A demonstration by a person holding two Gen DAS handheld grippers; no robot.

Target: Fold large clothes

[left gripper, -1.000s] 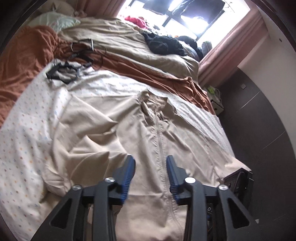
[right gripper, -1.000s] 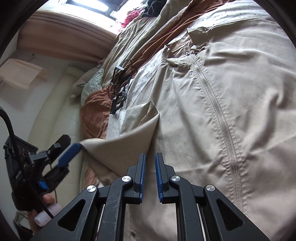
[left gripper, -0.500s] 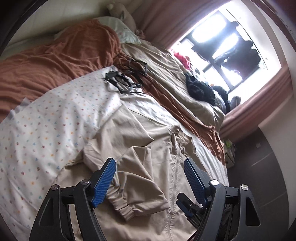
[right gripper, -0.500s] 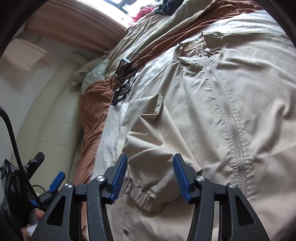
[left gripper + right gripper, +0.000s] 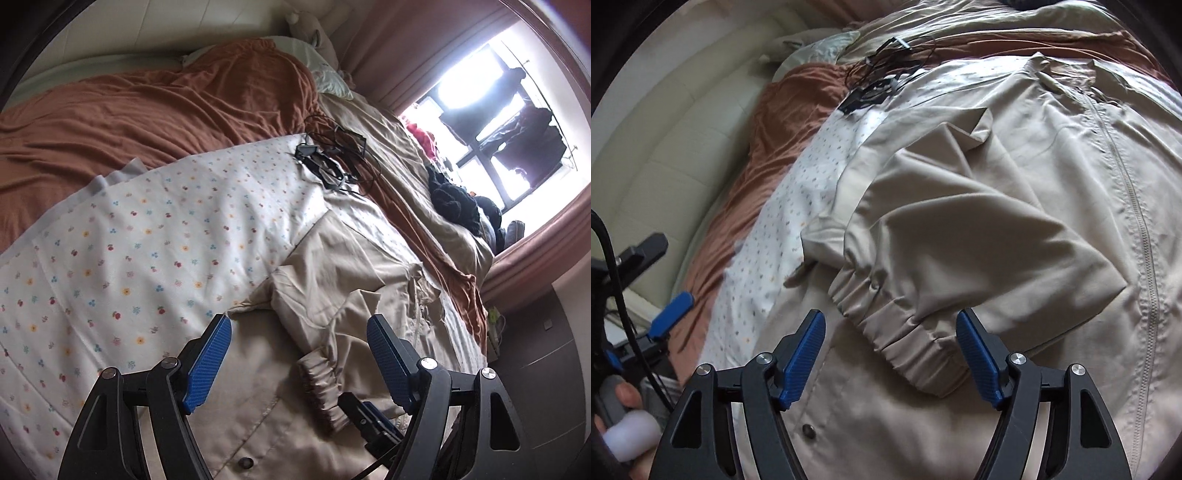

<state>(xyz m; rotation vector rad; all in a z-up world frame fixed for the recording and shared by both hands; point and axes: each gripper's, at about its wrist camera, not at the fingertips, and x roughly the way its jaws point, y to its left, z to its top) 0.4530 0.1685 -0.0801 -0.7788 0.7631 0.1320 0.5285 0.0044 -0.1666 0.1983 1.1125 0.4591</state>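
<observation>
The left gripper (image 5: 299,354) is gaping wide and gripping nothing. Between its blue pads (image 5: 208,360) the sleeve (image 5: 325,332) of the tan jacket (image 5: 354,266) is lying folded across the jacket's front, with its puckered cuff (image 5: 319,387) pointing toward the camera.

The right gripper (image 5: 891,358) is gaping wide too, with nothing in it. It is hanging just above the same cuff (image 5: 886,325). This view is showing the jacket (image 5: 1052,184) much closer, with its long zipper (image 5: 1141,229) running down the front and a small snap button (image 5: 809,431) near the hem.

The jacket is lying flat on a white blanket with tiny flowers (image 5: 147,240). A rust-colored blanket (image 5: 166,103) is bunched up past that, and a tangle of black cords (image 5: 336,158) is sitting near the jacket's shoulder.

Only the left view is showing the bright window (image 5: 491,122) and a dark pile of clothes (image 5: 454,203) on the far side of the bed. Only the right view is showing the person's hand (image 5: 624,439) holding the other gripper's handle at the left edge.
</observation>
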